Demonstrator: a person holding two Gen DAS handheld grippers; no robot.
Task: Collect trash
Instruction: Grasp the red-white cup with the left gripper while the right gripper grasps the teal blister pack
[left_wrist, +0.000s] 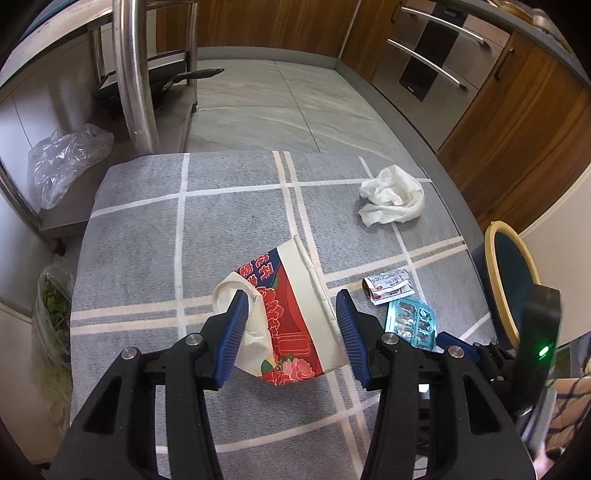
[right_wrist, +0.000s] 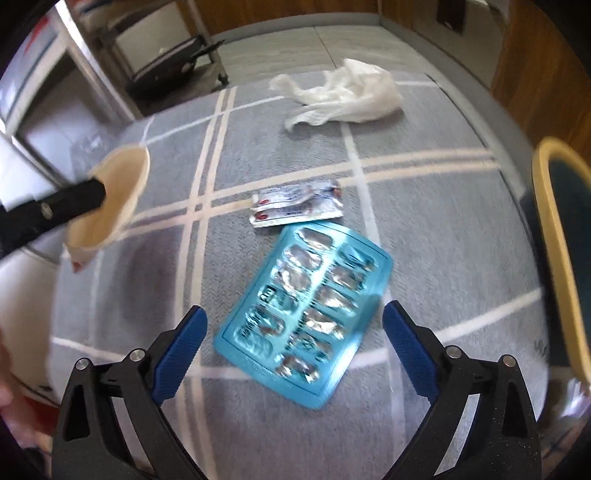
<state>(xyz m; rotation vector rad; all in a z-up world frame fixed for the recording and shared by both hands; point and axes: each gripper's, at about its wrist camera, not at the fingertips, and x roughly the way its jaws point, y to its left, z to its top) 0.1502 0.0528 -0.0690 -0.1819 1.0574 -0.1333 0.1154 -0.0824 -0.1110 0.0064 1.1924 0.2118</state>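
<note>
Straddling the blister pack (right_wrist: 304, 314), right hand-held gripper (right_wrist: 293, 345) seemingly clears both edges.

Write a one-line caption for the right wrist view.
Open right gripper poised over a blue blister pack on the grey checked mat; a sachet and crumpled tissue lie beyond.

Both handheld tools share one build. The left gripper (left_wrist: 291, 332) has matte black plastic arms with long cut-out slots, round silver pivot screws at the joints, and two fingers faced with ribbed royal-blue pads (left_wrist: 232, 334). The right gripper (right_wrist: 295, 354) shows the same black slotted linkage, paired silver screws on each side, and blue ridged pads (right_wrist: 181, 354). In the left wrist view its black housing carries a small glowing green light (left_wrist: 543, 350). Beside it shows cloth in a dark-lined check pattern (left_wrist: 570, 410).
</note>
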